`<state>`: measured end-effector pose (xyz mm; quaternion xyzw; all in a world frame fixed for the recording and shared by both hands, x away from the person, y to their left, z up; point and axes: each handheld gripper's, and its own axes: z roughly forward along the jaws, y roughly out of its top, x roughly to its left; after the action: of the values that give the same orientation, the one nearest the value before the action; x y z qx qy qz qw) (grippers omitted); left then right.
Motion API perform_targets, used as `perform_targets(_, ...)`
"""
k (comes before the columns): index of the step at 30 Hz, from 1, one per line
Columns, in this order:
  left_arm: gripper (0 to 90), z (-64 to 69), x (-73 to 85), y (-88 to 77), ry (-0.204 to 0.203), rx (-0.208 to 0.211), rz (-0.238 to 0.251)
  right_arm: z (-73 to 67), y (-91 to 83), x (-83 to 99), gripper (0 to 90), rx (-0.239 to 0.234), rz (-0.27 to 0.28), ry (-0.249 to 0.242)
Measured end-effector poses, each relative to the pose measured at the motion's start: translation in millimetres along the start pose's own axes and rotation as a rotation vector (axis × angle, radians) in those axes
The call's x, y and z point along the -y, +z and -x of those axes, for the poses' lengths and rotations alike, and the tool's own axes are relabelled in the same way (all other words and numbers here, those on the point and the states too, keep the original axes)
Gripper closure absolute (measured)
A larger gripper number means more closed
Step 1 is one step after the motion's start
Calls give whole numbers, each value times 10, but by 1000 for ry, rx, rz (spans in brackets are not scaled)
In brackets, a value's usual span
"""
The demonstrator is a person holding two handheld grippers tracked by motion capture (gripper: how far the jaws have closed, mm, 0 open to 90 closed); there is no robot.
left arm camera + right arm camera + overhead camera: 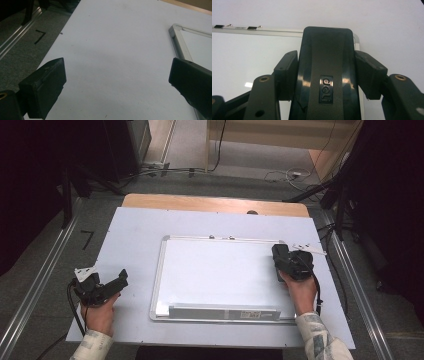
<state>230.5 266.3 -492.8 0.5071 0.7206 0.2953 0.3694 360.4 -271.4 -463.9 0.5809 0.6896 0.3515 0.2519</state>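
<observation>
- My right gripper point(325, 72) has its jaws pressed against both flanks of a black eraser point(326, 62) with a "deli" badge in the lower middle of the right gripper view (a firm clamp, pads tight on its sides).
- In the high view that eraser point(281, 254) sits right of centre, over the right edge of the whiteboard point(220, 270), just below the board's upper right corner, with my right gripper point(285, 262) behind it and my right hand point(301, 292) coming in from the lower right.
- My left gripper point(117, 77) has its jaws spread wide at the lower left and lower right of the left gripper view, nothing between them but the pale table sheet point(112, 50).
- In the high view my left gripper point(120, 279) is at the lower left, beside the whiteboard's left frame and apart from it.
- The whiteboard lies flat in the middle of the sheet, a grey tray strip point(222, 311) along its bottom edge.
</observation>
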Motion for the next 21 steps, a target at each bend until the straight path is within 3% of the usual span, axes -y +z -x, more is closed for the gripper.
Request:
perform_targets(10,11,-18,-4,1,-4,0,0,-10,262,-97,375,32,-24,7)
perform_targets(16,11,-22,-4,5,-8,-2,-1,-30,382,-106,375,67,-46,-20)
perform_targets(21,11,-25,-3,4,-10,-3,0,21,479,-103,374,79,-78,6)
